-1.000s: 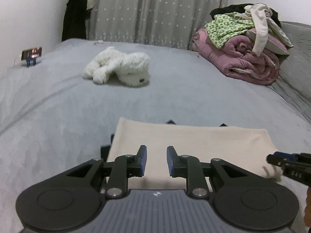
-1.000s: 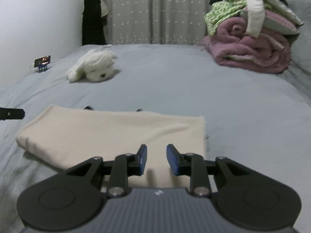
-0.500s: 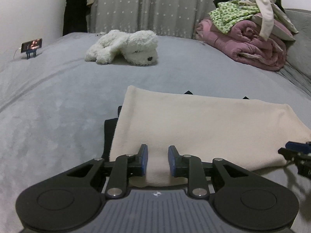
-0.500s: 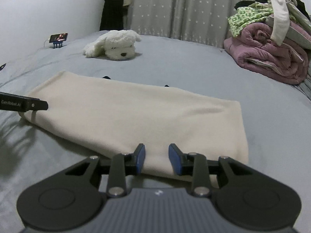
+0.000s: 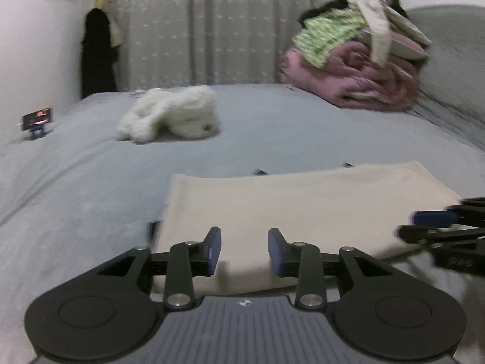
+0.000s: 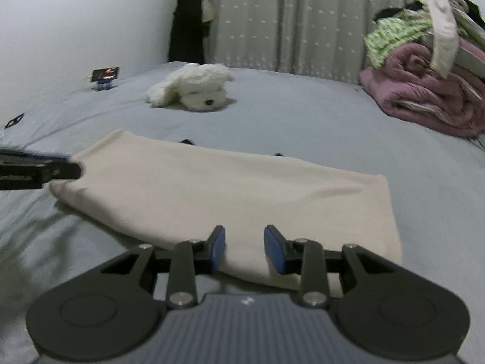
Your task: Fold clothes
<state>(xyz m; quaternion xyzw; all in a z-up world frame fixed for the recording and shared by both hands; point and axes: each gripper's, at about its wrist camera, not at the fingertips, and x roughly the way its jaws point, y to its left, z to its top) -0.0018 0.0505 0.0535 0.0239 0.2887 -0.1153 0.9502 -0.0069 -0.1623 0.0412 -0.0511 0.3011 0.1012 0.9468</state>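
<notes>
A cream folded garment lies flat on the grey bed; it also shows in the right wrist view. Small dark bits of another cloth stick out from under its far and left edges. My left gripper is open and empty, at the garment's near left edge. My right gripper is open and empty, at the garment's near right edge. The right gripper shows at the right of the left wrist view. The left gripper shows at the left of the right wrist view.
A white plush dog lies further back on the bed. A pile of pink blanket and clothes sits at the back right. A phone on a stand is at the far left. A curtain hangs behind.
Both grippers have opened a little wider and pulled back slightly from the garment's near edge. The garment lies as before.
</notes>
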